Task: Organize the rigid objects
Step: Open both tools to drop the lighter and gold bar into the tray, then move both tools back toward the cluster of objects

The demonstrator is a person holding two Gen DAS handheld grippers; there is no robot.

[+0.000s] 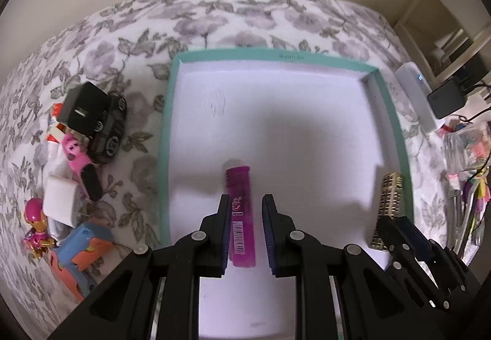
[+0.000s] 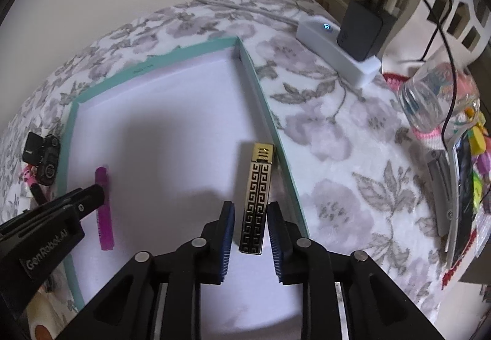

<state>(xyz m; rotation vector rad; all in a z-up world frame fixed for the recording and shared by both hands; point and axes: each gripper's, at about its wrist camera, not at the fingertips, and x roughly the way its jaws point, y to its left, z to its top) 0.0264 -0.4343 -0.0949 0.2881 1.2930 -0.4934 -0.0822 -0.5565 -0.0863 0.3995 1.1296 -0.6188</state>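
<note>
A purple lighter (image 1: 241, 217) lies flat on the white floor of a teal-rimmed tray (image 1: 165, 156). My left gripper (image 1: 247, 198) straddles it, open, with a narrow gap showing at the right pad. A gold-and-black patterned lighter (image 2: 257, 195) lies by the tray's right wall (image 2: 270, 113). My right gripper (image 2: 251, 205) stands open around its near end, the pads just clear of its sides. Each gripper also shows in the other view: the right gripper (image 1: 396, 223) beside the gold lighter (image 1: 388, 205), the left gripper (image 2: 98, 189) over the purple lighter (image 2: 104, 217).
Left of the tray on the floral blanket lie a black toy car (image 1: 107, 125), a black charger cube (image 1: 83, 106), a pink toy (image 1: 75, 156), a white block (image 1: 59, 202), a figurine (image 1: 35, 226) and a blue-orange toy (image 1: 83, 251). To the right sit a white power bank (image 2: 334, 48), a black adapter (image 2: 362, 30) and a clear bottle (image 2: 429, 97).
</note>
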